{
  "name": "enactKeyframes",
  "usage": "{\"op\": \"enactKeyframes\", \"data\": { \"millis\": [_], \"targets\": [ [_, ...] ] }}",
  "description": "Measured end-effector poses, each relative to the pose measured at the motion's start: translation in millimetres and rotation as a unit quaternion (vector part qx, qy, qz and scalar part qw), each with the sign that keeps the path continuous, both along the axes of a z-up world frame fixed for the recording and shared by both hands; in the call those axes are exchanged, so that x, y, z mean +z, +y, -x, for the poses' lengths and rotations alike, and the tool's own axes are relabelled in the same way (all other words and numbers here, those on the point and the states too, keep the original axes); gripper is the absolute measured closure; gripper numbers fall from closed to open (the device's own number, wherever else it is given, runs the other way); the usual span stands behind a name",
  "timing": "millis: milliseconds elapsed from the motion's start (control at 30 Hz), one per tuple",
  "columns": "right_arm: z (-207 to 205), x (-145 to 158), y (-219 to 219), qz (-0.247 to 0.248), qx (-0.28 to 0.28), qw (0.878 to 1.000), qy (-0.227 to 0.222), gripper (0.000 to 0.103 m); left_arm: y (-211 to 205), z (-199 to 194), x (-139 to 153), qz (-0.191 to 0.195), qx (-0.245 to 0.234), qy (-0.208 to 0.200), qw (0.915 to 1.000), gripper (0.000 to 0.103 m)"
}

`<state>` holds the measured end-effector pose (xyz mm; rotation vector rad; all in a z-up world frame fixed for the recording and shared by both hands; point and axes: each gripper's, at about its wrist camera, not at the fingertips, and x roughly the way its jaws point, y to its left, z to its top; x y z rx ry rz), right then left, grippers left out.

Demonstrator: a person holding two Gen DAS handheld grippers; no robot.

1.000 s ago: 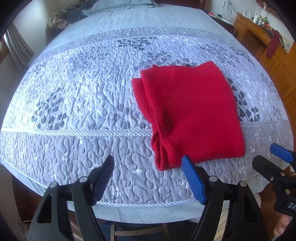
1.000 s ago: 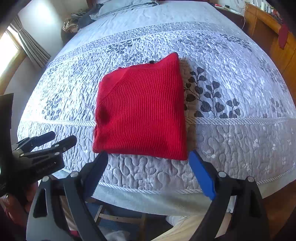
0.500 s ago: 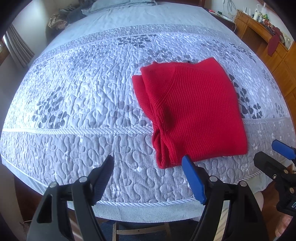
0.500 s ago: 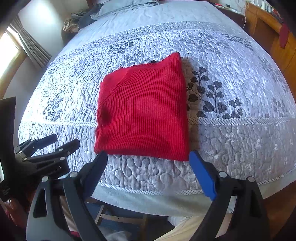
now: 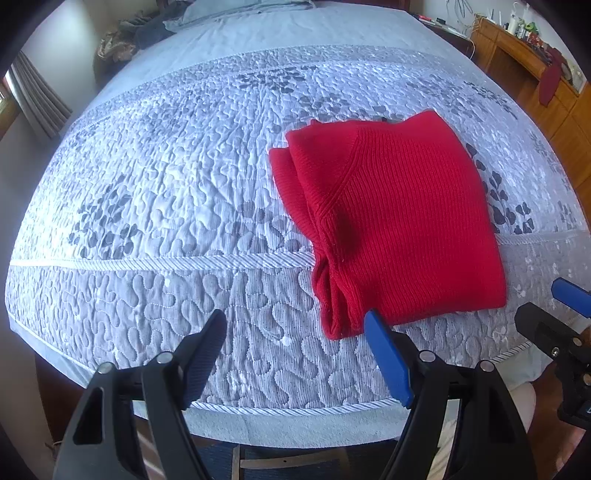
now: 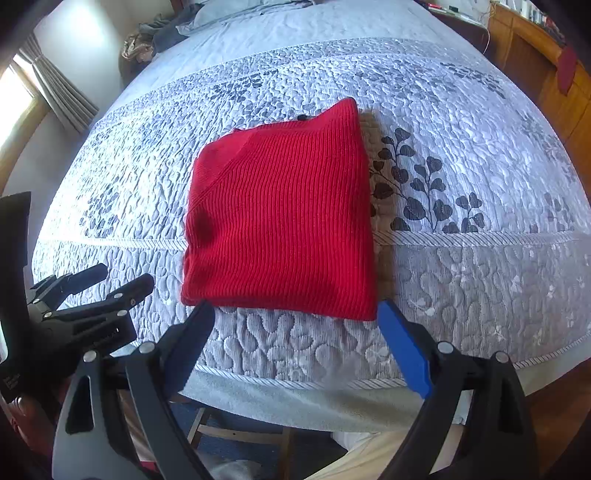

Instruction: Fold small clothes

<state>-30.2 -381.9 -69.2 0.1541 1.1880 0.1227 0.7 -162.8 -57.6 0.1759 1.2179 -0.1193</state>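
Note:
A red knit sweater [image 5: 399,218] lies folded into a rough square on the grey quilted bedspread [image 5: 166,206]; it also shows in the right wrist view [image 6: 284,229]. My left gripper [image 5: 295,325] is open and empty, just short of the sweater's near left corner. My right gripper [image 6: 295,314] is open and empty, its jaws spanning the sweater's near edge without touching it. Each gripper shows at the side of the other's view, the right one [image 5: 554,314] and the left one [image 6: 96,284].
The bed's front edge [image 6: 295,384] runs just under the grippers. Wooden furniture [image 5: 535,74] stands at the right. Pillows and bundled clothes [image 6: 166,33] lie at the far end. A curtain [image 6: 55,92] hangs at the left.
Both grippers have edged slightly forward toward the sweater. The sweater has not moved and both grippers stay open.

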Motion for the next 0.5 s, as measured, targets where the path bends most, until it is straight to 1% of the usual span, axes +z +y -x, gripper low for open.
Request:
{"op": "enactKeyframes", "data": {
  "millis": [233, 300, 500],
  "targets": [
    [-1.5, -2.9, 1.0, 0.000, 0.002, 1.000, 0.002, 0.014, 0.3, -0.7, 0.3, 0.000, -0.002, 0.000, 1.0000, 0.026],
    [-1.4, -2.9, 1.1, -0.001, 0.003, 1.000, 0.002, 0.014, 1.4, -1.4, -0.1, 0.004, 0.000, 0.004, 1.0000, 0.023],
    [-3.9, -5.1, 2.5, -0.001, 0.003, 1.000, 0.003, 0.014, 2.5, -2.0, -1.1, 0.001, 0.000, 0.003, 1.0000, 0.023]
  ]
}}
